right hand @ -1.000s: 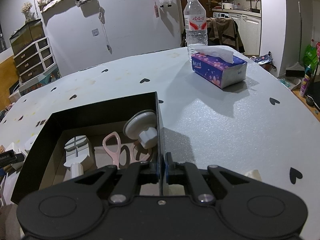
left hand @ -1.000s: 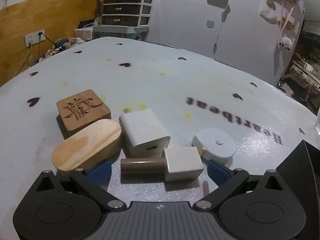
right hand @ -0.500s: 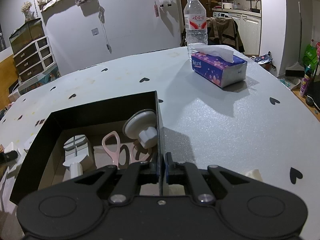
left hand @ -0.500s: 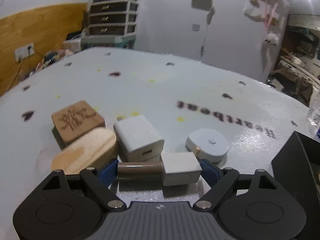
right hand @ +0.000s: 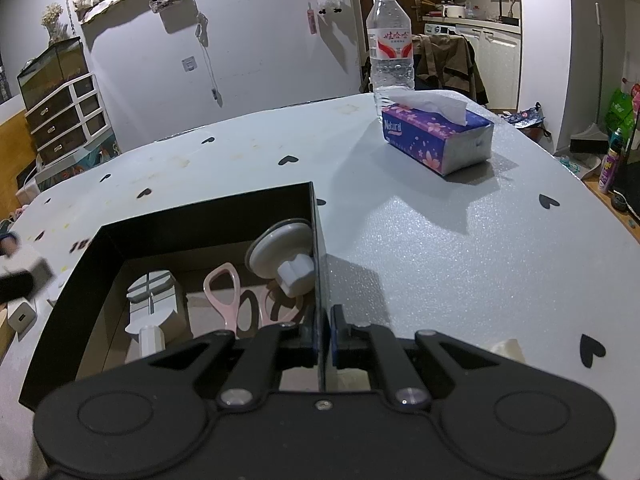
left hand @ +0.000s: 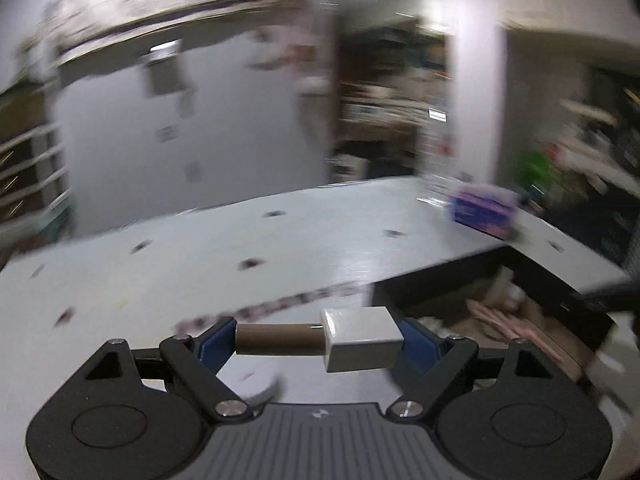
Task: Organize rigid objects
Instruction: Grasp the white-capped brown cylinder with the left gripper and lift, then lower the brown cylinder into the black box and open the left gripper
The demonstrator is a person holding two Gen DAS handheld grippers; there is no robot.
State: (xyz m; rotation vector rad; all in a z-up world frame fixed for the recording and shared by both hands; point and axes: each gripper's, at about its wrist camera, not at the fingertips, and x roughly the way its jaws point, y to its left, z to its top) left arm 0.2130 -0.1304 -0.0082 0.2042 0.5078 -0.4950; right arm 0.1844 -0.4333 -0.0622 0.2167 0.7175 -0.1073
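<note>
Spreading under everything, the pale grey heart-dotted worktop (right hand: 460,240) carries an open black rectangular box (right hand: 208,216) holding pink-handled scissors (right hand: 228,296). The right tool (right hand: 324,334) is clenched on the box's right wall. The left tool (left hand: 316,340), its jaws having just closed in, grasps a brown-handled stamp with a white block head (left hand: 320,338) end to end, lifted off the worktop beside the box's left corner.

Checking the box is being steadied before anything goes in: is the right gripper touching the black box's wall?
Touching. The right wrist view shows the right gripper shut on the black box, its side wall pinched between both blue pads with no gap.
</note>
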